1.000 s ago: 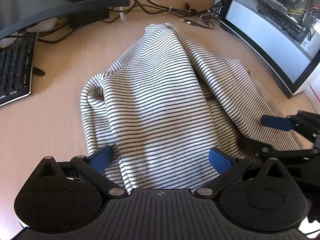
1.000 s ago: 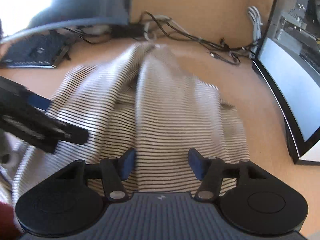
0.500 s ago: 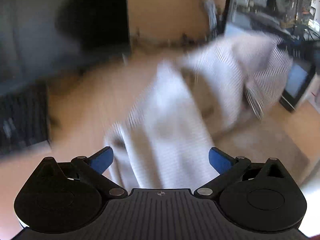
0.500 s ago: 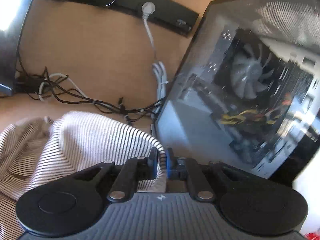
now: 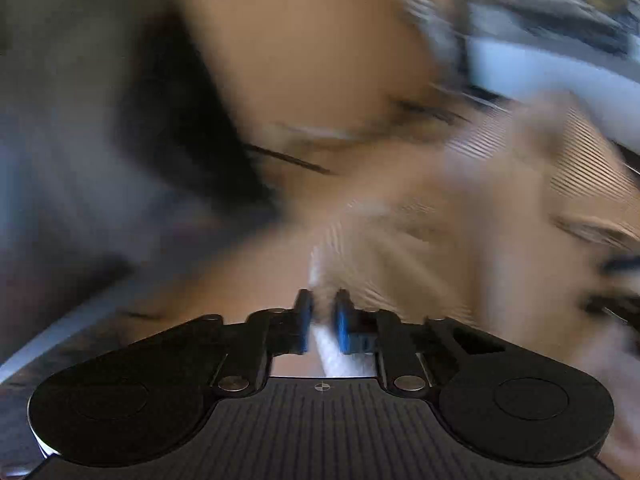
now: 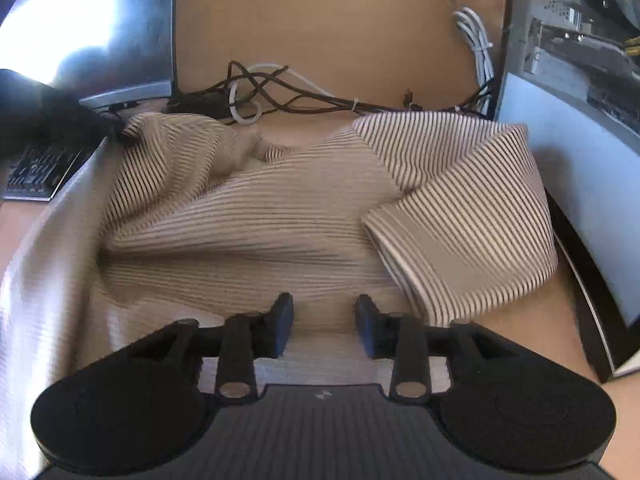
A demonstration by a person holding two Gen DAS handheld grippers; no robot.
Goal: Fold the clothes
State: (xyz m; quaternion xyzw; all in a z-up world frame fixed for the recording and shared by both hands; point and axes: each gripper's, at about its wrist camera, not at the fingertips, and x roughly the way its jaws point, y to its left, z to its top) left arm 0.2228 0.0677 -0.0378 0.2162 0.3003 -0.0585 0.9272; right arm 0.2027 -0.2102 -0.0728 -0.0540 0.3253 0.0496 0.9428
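Observation:
The striped garment (image 6: 280,216) lies spread over the wooden desk (image 6: 520,320), with one sleeve (image 6: 460,224) folded across its right side. My right gripper (image 6: 324,328) hovers open just above the garment's near part, nothing between its fingers. In the blurred left wrist view, my left gripper (image 5: 322,320) is shut on a pale edge of the striped garment (image 5: 460,232), which trails off to the right. In the right wrist view the left gripper (image 6: 52,116) appears as a dark shape at the upper left, holding up a corner of the garment.
A monitor (image 6: 88,32) and a keyboard (image 6: 36,172) stand at the left. Tangled cables (image 6: 280,96) run along the back of the desk. A glass-sided computer case (image 6: 580,80) closes off the right side, close to the folded sleeve.
My right gripper was shut on a fold of the garment and has let go and opened. My left gripper, open before, has shut on the garment's edge and is moving fast.

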